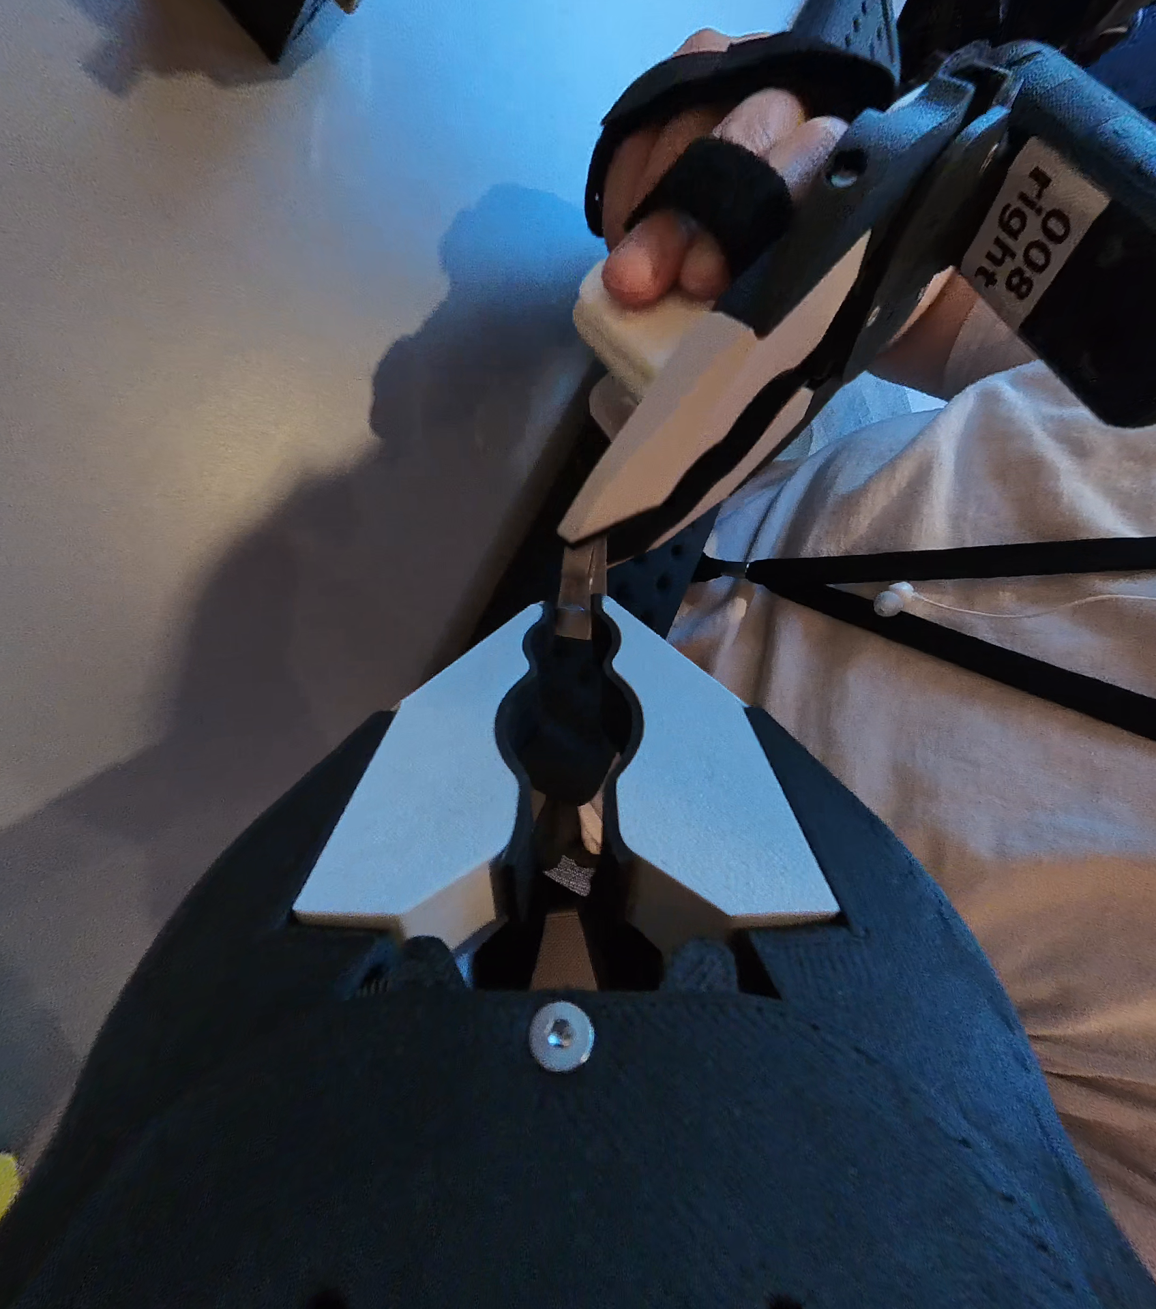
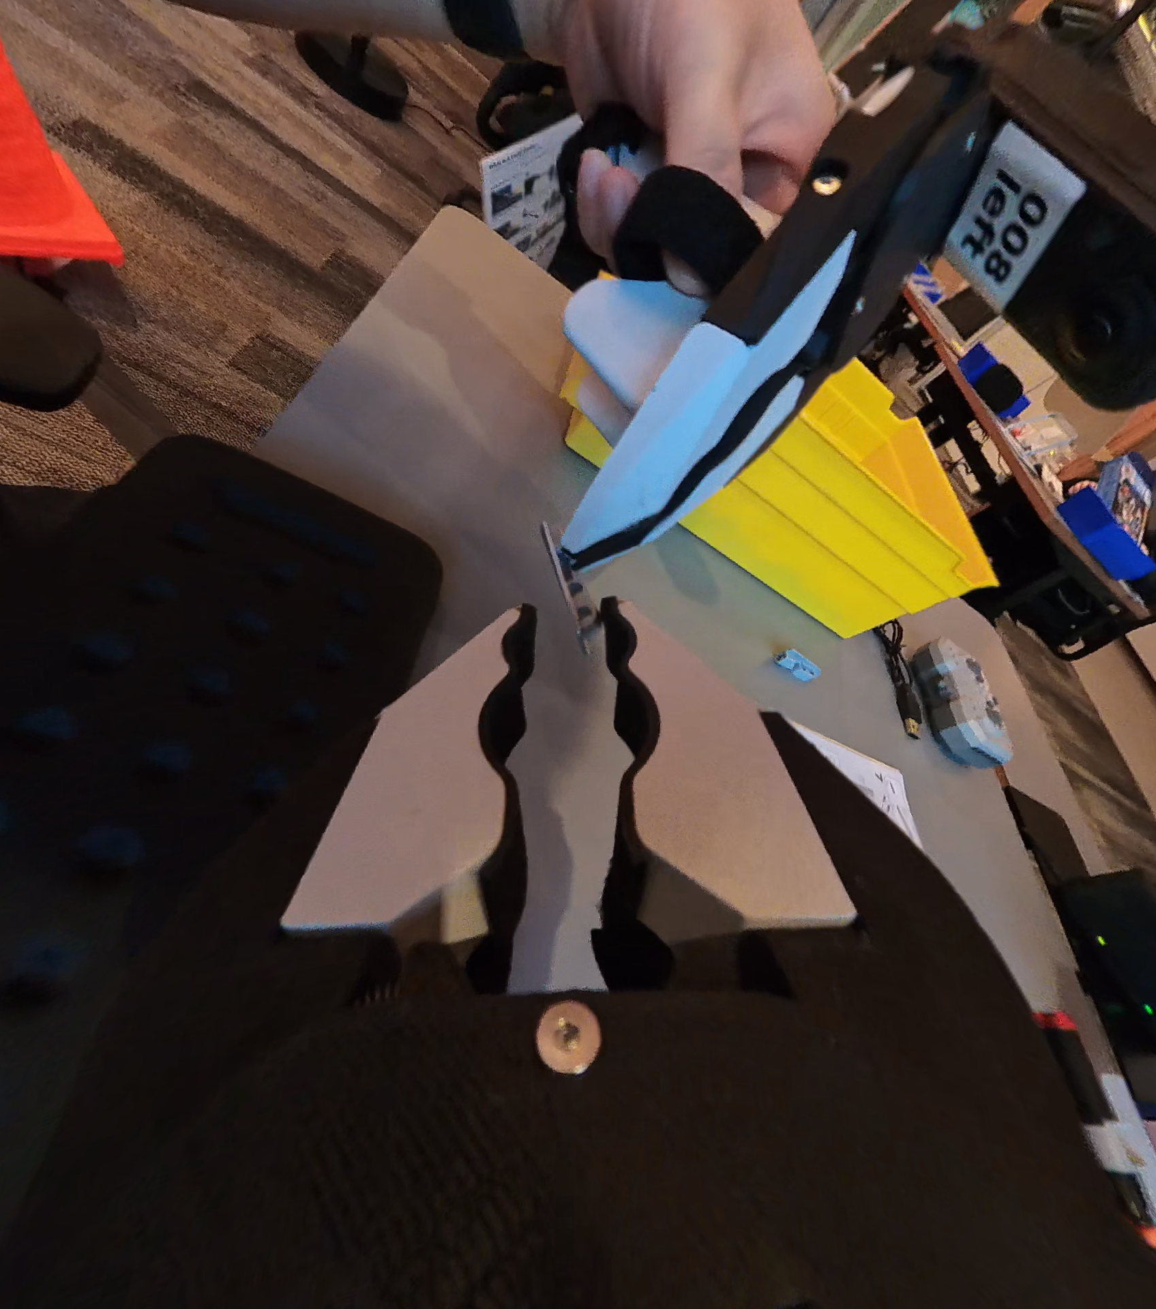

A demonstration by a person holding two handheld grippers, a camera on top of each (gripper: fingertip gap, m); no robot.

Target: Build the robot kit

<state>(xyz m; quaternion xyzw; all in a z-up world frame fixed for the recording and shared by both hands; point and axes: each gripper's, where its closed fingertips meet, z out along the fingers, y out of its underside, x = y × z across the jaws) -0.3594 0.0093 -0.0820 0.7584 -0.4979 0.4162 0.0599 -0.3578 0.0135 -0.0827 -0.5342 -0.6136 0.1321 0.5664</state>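
Left wrist view: left gripper (image 1: 573, 615) pinches metal strip (image 1: 579, 575) — right gripper (image 2: 566, 615) gapes.

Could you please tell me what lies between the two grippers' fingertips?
A small metal strip, held by the shut left gripper; both wrist views show it.

Close wrist views face each other, sharing a metal piece (image 1: 578, 595).

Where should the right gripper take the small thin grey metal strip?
I'd grip the small thin grey metal strip by its free end, clear of the shut left gripper. Come straight ahead with the open right gripper: the strip shows it its thin edge, so the fingers close on the flat faces.
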